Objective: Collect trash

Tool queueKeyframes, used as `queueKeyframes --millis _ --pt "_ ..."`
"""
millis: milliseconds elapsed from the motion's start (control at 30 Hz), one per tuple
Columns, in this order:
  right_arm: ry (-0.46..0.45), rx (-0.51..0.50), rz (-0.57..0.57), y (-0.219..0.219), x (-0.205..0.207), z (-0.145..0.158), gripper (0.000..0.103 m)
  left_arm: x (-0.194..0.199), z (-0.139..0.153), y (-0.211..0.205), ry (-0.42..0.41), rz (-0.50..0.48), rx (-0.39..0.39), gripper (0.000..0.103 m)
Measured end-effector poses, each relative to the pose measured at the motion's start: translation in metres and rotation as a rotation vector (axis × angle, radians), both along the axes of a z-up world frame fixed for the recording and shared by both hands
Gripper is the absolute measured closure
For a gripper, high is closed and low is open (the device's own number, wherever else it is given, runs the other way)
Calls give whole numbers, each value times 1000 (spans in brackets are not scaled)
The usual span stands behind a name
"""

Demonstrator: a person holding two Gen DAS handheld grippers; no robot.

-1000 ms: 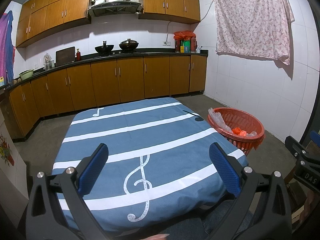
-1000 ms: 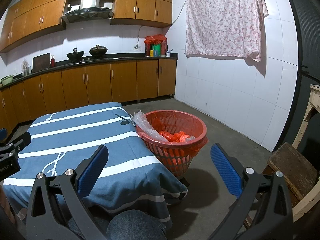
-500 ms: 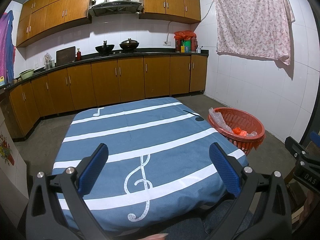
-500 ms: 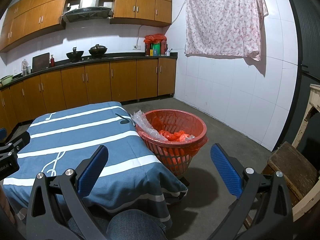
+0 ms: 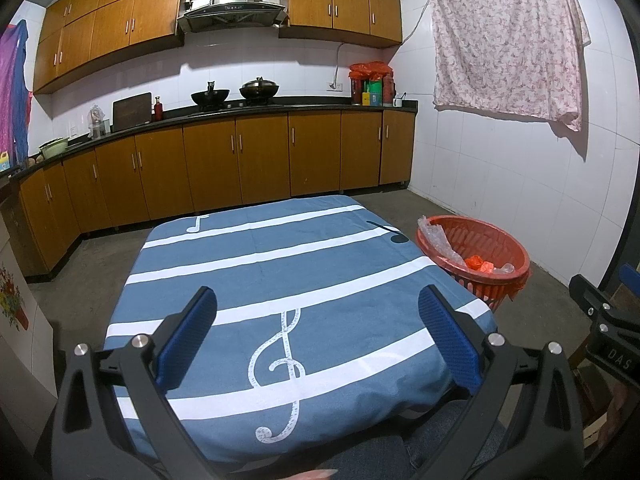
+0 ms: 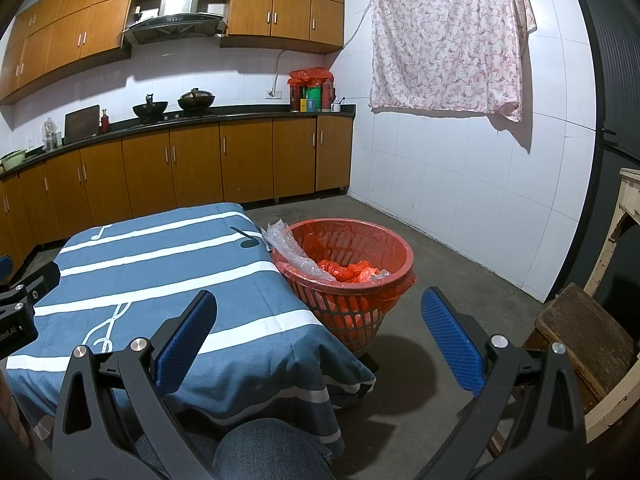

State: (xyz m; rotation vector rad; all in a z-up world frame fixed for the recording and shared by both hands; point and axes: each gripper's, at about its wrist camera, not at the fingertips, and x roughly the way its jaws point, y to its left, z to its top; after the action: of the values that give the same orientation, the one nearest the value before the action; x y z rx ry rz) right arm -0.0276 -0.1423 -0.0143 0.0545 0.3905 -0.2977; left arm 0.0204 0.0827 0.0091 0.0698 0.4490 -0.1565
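A: Item one — left gripper (image 5: 318,330). Condition?

B: Jaws spread wide, nothing between the blue pads. It hangs over the near edge of the desk (image 5: 280,264), which is draped in a blue cloth with white stripes and a treble clef.

A: Item two — right gripper (image 6: 320,334).

B: Same condition: jaws wide apart, holding nothing. It hangs off the desk's right corner, over the concrete floor (image 6: 448,300), with a denim-clad knee (image 6: 264,452) below it.

A: Item three, the receptacle.

B: Red plastic laundry-style basket (image 6: 362,280) lined with a red bag, standing on the floor just beside the desk's right edge. Contents: crumpled clear plastic film (image 6: 288,246) leaning on the rim nearest the desk, and red plastic scraps (image 6: 348,270) at the bottom.

A: Loose trash on the desk?

B: None visible in either view; the cloth looks bare. By that reckoning the collecting appears largely done.

A: And the governing relation?

B: The basket lies ahead and slightly left of the right jaws, ahead and far right of the left jaws. The right hand is plainly the nearer, so any drop or tuck-in of that film would fall to it. The film's long axis runs up and out over the rim toward the desk.
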Motion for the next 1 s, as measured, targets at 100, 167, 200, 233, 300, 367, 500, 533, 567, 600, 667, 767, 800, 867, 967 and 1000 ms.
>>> queueKeyframes --millis 100,167,200,233,300,367,500,533,567,600,667,767,800,867,967,1000 --pt "0 0 0 0 0 0 2 0 0 0 1 0 0 4" --pt "1 0 0 0 0 0 2 0 0 0 1 0 0 4" --pt "1 0 0 0 0 0 2 0 0 0 1 0 0 4" --pt "1 0 0 0 0 0 2 0 0 0 2 0 -1 4" --pt "1 0 0 0 0 1 2 0 0 -1 1 1 0 4" --pt "1 0 1 0 0 0 2 0 0 -1 2 1 0 4" --pt "1 0 0 0 0 1 2 0 0 0 3 0 -1 4" --pt "1 0 0 0 0 1 2 0 0 -1 3 0 -1 4" --pt "1 0 0 0 0 1 2 0 0 -1 4 1 -1 4" --pt "1 0 1 0 0 1 2 -1 -1 -1 4 1 -1 4" --pt "1 0 0 -1 0 1 2 -1 -1 -1 3 2 -1 4" --pt "1 0 1 -1 0 1 2 -1 -1 -1 4 2 -2 4" --pt "1 0 1 0 0 1 2 0 0 0 4 1 -2 4" --pt "1 0 1 -1 0 1 2 -1 0 0 3 3 -1 4" --pt "2 0 1 -1 0 1 2 -2 -2 0 0 7 1 4" --pt "2 0 0 -1 0 1 2 -3 -3 -1 -1 10 2 4"
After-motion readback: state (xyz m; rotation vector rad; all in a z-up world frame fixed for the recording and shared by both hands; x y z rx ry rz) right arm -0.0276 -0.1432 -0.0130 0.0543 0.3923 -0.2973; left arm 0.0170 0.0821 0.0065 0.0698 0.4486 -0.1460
